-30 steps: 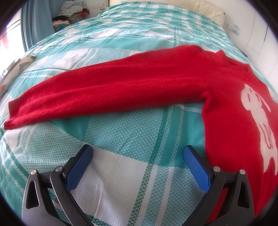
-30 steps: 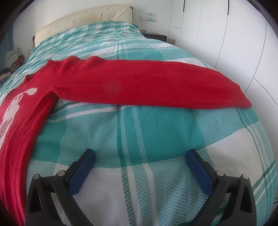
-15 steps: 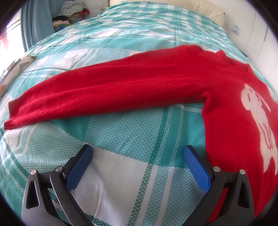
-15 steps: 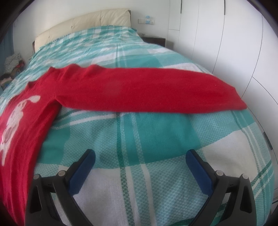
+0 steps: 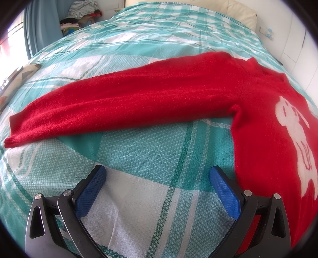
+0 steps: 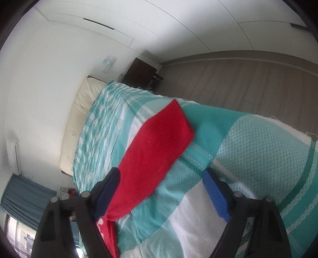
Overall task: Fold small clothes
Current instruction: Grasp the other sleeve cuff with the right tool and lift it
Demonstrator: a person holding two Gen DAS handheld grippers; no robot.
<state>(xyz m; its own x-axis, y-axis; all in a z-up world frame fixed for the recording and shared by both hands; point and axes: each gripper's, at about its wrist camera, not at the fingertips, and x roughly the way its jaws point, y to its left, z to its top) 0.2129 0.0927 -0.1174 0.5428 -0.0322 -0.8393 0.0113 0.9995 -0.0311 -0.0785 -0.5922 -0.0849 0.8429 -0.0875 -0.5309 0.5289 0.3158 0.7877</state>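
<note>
A red sweater [image 5: 159,99] with a white figure [image 5: 294,129] on its front lies flat on the bed, both sleeves spread out. My left gripper [image 5: 157,169] hovers open over bare bedcover, below the left sleeve and just left of the sweater's body. It holds nothing. In the right wrist view the picture is rolled over. There the right sleeve [image 6: 155,142] runs from its cuff [image 6: 178,121] down towards my right gripper [image 6: 161,176]. Its jaws are closing. The sleeve lies on the bed beyond them, close to the left finger [image 6: 111,184], and the pads do not press on it.
The teal and white checked bedcover [image 5: 151,198] spans the bed up to a cream headboard [image 6: 79,111]. A pile of clothes [image 5: 79,15] and a blue curtain [image 5: 41,25] stand at the far left. The bed's right edge [image 6: 278,121] drops to a wooden floor [image 6: 248,83], with a dark nightstand [image 6: 141,73] nearby.
The right wrist view has rolled hard and swung along the right sleeve to its cuff end. Its jaws stand narrower than before. The left gripper and the sweater have not moved.
</note>
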